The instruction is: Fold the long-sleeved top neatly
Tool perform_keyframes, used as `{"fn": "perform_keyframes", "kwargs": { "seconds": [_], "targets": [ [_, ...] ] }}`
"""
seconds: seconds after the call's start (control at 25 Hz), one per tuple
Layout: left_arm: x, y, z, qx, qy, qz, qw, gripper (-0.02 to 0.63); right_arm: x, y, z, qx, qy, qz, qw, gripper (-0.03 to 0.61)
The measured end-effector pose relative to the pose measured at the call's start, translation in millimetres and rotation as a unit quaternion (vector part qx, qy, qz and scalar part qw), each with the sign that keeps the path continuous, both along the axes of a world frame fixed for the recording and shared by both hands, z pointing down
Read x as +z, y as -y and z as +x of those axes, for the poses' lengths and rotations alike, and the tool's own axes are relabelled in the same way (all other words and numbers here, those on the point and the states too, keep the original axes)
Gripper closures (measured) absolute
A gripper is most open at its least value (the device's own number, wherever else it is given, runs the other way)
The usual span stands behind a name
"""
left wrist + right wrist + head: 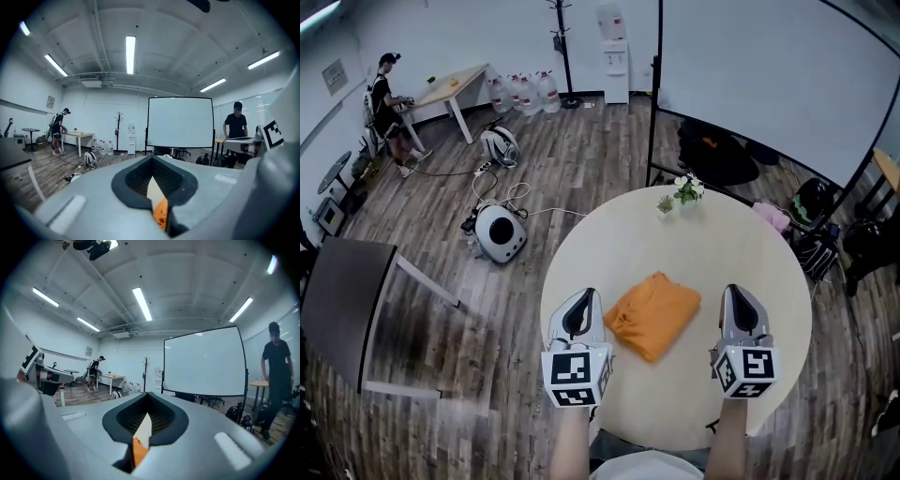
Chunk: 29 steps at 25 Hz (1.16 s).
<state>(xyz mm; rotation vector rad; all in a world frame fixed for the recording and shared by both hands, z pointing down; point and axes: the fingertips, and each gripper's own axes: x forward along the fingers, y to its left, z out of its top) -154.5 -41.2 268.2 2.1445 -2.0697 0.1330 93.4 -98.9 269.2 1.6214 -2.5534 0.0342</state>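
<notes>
Top (654,314) folded, lies on round counter (722,239), lower middle of frame. Left gripper (581,300) just left of it, right gripper (739,295) near on right. Both fingers clenched, grasping nothing.

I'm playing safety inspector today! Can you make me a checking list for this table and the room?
Surface: round pale table, mostly bare.
Job's things: orange top lies folded mid-table.
Clutter: small flower pot at the far edge.
Grippers: left gripper and right gripper flank the top, jaws together, holding nothing.
Cables: white cable on the floor.
Surroundings: wooden floor, water bottles, person at a desk.
</notes>
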Motion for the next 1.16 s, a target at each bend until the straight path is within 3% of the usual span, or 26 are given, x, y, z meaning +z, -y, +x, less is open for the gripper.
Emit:
{"fn": "perform_keyframes", "kwargs": {
  "seconds": [1.16],
  "targets": [
    [2.0,7.5,4.3,0.002,-0.002,0.000,1.0000,0.612,3.0,7.7,14.9,0.011,0.001,0.001,1.000,0.555]
  ]
}}
